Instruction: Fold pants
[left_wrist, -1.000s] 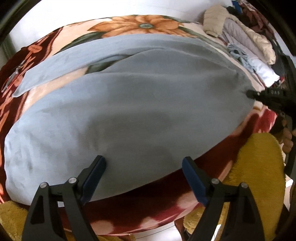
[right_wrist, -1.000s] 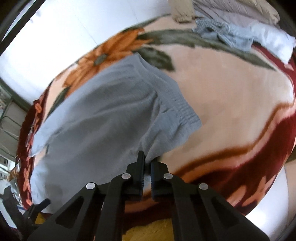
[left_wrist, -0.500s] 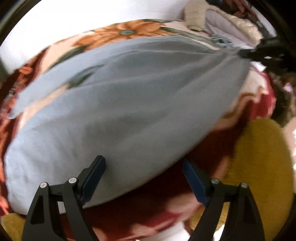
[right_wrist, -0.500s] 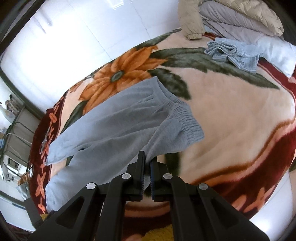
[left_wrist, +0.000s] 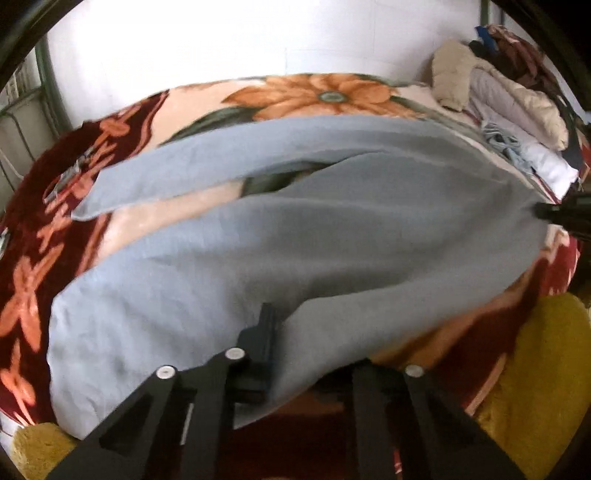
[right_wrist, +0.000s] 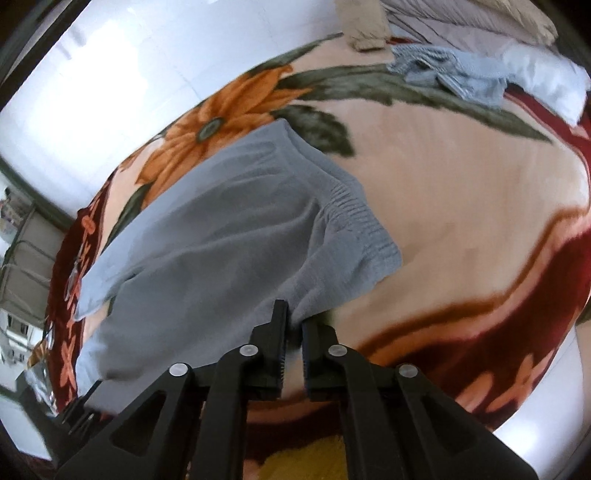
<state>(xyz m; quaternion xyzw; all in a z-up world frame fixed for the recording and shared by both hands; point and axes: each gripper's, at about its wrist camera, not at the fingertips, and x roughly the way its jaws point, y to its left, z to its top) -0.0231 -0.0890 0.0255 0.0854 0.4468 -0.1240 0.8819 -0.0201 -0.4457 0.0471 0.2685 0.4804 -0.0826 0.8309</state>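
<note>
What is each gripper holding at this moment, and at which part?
Both hold the grey pants: the left gripper, jaws closing, at the near leg's edge; the right gripper, jaws opening, at the waistband corner.

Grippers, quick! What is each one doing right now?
Left gripper: closing on the near leg of the gray pants.
Right gripper: fingers easing apart, waistband corner between them.

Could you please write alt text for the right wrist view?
The right hand-held gripper pinches the waistband corner of grey pants spread on a floral blanket. Folded laundry lies at the far edge.
</note>
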